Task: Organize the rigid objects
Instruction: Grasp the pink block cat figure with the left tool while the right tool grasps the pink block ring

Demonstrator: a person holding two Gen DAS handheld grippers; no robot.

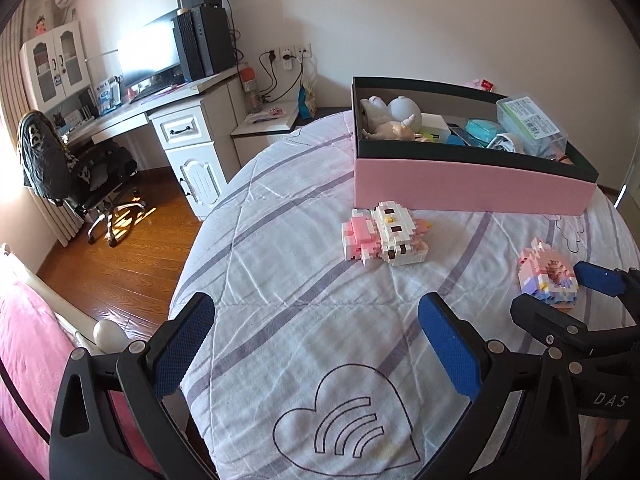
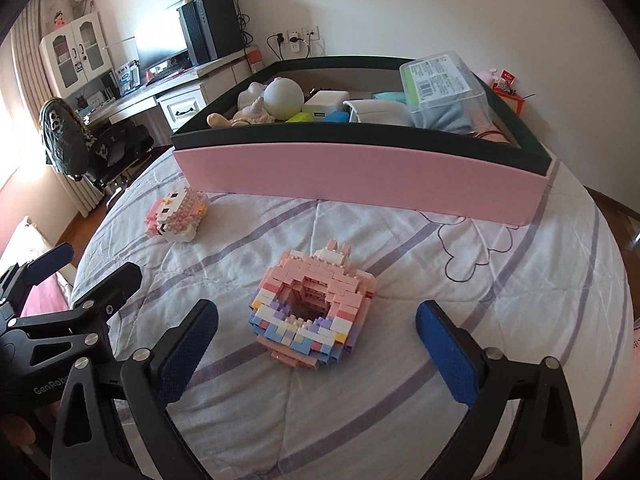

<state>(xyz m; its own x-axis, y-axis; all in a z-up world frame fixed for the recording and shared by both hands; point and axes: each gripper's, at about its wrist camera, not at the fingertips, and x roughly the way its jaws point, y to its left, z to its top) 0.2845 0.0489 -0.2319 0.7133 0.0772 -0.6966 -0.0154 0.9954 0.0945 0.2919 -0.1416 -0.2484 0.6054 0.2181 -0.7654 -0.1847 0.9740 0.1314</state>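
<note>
**Brick toys on a quilted bed**

"DAS" is read on the right gripper (image 2: 317, 322), "GenRob" on the left gripper (image 1: 316, 320); both are held apart, nothing clamped. A studded ring-shaped brick model (image 2: 312, 316) lies between the right fingers, untouched. A blocky brick figure (image 1: 386, 236) lies near the pink cardboard box (image 1: 472, 184)

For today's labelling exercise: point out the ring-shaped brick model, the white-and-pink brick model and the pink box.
ring-shaped brick model (image 2: 320, 280): right wrist view, pink upper rim
white-and-pink brick model (image 1: 394, 232): left wrist view, white top
pink box (image 2: 360, 176): right wrist view, front wall
</note>
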